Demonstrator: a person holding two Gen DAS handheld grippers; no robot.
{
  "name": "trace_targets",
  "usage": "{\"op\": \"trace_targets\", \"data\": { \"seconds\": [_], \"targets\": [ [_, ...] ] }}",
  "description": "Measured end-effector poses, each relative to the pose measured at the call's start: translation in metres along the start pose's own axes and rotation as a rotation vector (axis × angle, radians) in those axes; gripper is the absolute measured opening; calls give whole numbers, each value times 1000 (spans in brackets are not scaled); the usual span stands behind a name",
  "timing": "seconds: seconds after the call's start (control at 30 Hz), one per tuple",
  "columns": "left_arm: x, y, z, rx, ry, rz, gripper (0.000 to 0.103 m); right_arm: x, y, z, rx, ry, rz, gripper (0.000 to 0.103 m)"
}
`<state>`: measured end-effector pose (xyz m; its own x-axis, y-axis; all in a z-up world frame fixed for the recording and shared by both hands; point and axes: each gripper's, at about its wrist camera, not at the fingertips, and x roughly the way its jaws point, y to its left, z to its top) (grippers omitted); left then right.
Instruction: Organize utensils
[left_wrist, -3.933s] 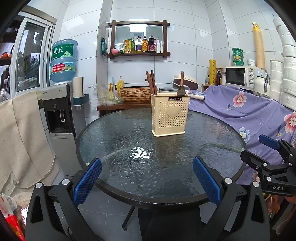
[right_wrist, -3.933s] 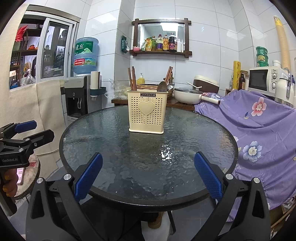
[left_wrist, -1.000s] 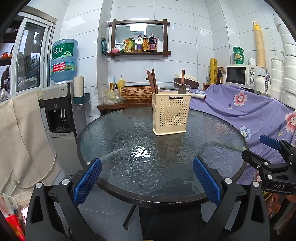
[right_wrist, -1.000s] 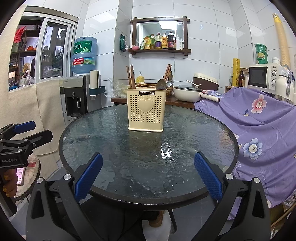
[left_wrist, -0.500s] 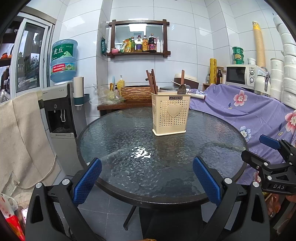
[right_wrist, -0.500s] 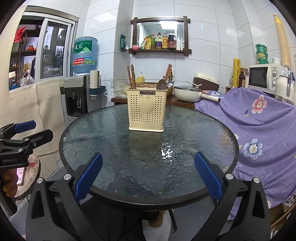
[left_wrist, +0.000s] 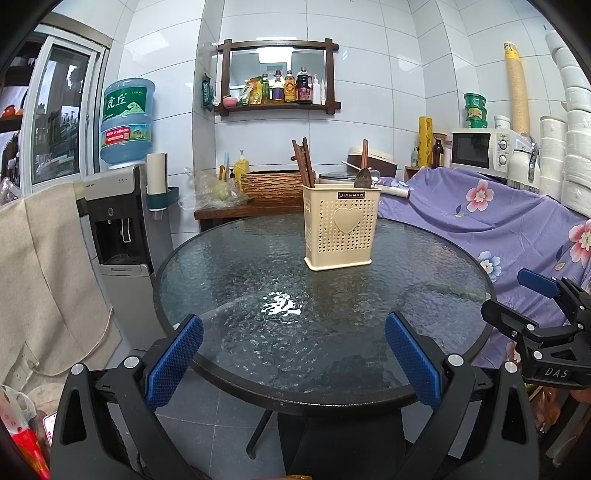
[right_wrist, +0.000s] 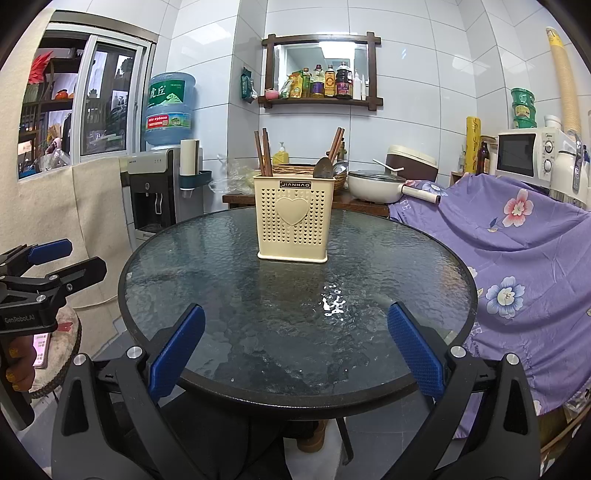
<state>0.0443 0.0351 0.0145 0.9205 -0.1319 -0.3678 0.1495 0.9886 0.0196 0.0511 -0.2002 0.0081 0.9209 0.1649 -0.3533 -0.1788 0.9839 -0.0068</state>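
Note:
A cream perforated utensil holder (left_wrist: 341, 230) (right_wrist: 293, 219) with a heart on its front stands upright toward the far side of the round glass table (left_wrist: 229, 280) (right_wrist: 406, 266). Dark wooden chopsticks (left_wrist: 303, 162) (right_wrist: 263, 152) stick out of its left side, and a dark spoon (left_wrist: 363, 176) (right_wrist: 324, 166) with more sticks shows on its right. My left gripper (left_wrist: 293, 362) hangs open at the table's near edge, nothing between its fingers. My right gripper (right_wrist: 295, 360) is likewise open and holds nothing. Each gripper shows at the edge of the other's view.
A water dispenser (left_wrist: 122, 218) with a blue bottle stands left of the table, beside a beige cloth (left_wrist: 40, 273). A purple floral cloth (right_wrist: 517, 251) covers furniture on the right. A pan (right_wrist: 376, 184), basket and microwave (left_wrist: 480, 151) sit behind the table.
Both grippers have barely moved, only a slight sway of the view. They stay open and hold nothing.

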Motion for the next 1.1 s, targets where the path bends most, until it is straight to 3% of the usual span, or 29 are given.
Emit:
{"op": "trace_targets", "data": {
  "seconds": [1.1],
  "targets": [
    [1,1,-1,1,5,1,97,1,0,-3,5,6,2,97]
  ]
}}
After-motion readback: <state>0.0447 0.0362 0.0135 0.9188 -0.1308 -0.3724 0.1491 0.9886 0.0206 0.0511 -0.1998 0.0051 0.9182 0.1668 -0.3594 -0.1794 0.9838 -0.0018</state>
